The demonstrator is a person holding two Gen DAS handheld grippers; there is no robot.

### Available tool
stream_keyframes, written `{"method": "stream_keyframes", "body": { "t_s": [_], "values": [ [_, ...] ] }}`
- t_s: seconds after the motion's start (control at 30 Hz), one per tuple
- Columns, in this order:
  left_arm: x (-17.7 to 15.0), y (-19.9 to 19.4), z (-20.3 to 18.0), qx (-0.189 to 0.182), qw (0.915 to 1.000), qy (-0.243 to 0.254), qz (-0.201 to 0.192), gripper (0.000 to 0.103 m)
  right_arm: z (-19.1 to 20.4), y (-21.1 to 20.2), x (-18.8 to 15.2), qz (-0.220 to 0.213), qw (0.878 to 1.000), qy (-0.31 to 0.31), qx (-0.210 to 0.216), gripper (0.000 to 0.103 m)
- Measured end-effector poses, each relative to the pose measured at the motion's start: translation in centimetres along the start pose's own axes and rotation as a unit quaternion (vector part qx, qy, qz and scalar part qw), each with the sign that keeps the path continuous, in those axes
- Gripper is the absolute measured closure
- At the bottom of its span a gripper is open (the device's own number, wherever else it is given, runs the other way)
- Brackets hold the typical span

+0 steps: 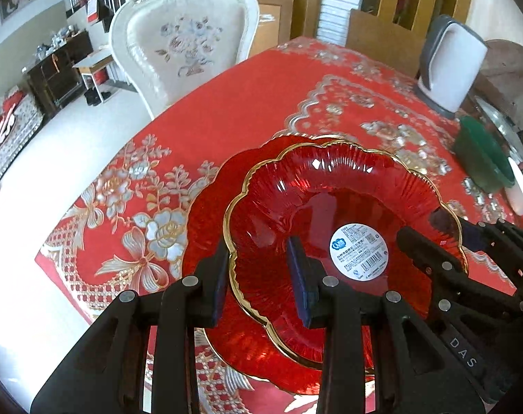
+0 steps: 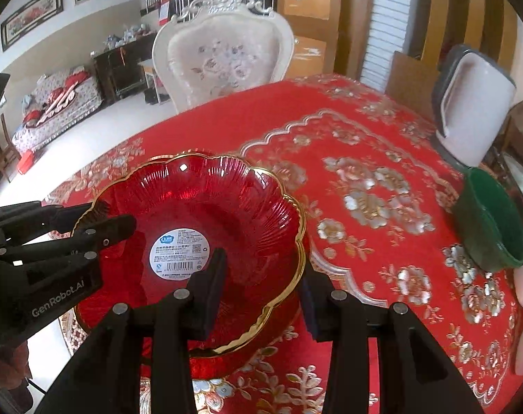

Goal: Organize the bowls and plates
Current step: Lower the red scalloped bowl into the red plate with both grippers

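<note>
Gripping red glass bowl [image 1: 330,214] rim, left gripper [image 1: 261,276] and right gripper [image 2: 264,283] opposite; I'm judging it rigid, slick, breakable

White chair [image 1: 185,45] – pale floor [image 1: 88,127], perhaps tiled
</note>
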State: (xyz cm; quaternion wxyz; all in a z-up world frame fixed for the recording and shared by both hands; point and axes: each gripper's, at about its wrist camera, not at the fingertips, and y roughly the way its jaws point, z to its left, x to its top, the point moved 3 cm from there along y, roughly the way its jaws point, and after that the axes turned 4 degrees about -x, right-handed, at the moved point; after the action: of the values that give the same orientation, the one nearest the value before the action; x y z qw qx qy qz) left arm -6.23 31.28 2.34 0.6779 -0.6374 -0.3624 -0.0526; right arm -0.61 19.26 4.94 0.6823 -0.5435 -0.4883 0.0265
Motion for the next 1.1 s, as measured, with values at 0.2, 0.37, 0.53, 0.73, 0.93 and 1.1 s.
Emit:
{"method": "stream_keyframes", "body": {
  "t_s": [0.2, 0.37, 0.53, 0.73, 0.93, 1.1],
  "values": [
    [-0.5, 1.5, 0.8, 0.003, 0.9999, -0.006, 0.015, 0.071, 0.9, 1.4, -0.3, 0.022, 1.0, -0.011, 0.001, 0.062],
    [-0.6, 2.0, 0.8, 0.012, 0.9998, 0.0, 0.013, 0.071, 1.1, 2.1, -0.5, 0.031, 0.999, -0.013, 0.003, 0.062],
    [-0.9, 2.0, 0.7, 0.02, 0.9997, 0.011, 0.005, 0.071, 1.0, 2.2, -0.5, 0.037, 0.999, -0.016, 0.004, 0.062],
    [-0.9, 1.8, 0.9, 0.019, 0.9997, 0.011, 0.008, 0.071, 1.0, 2.3, -0.7, 0.037, 0.999, -0.013, 0.012, 0.062],
    [-0.9, 1.7, 1.0, 0.014, 0.9997, 0.016, 0.015, 0.071, 1.0, 2.2, -0.7, 0.036, 0.999, -0.017, 0.014, 0.061],
    [-0.9, 1.7, 1.0, 0.011, 0.9997, 0.016, 0.014, 0.071, 1.0, 2.1, -0.8, 0.04, 0.999, -0.024, 0.018, 0.061]
  ]
}}
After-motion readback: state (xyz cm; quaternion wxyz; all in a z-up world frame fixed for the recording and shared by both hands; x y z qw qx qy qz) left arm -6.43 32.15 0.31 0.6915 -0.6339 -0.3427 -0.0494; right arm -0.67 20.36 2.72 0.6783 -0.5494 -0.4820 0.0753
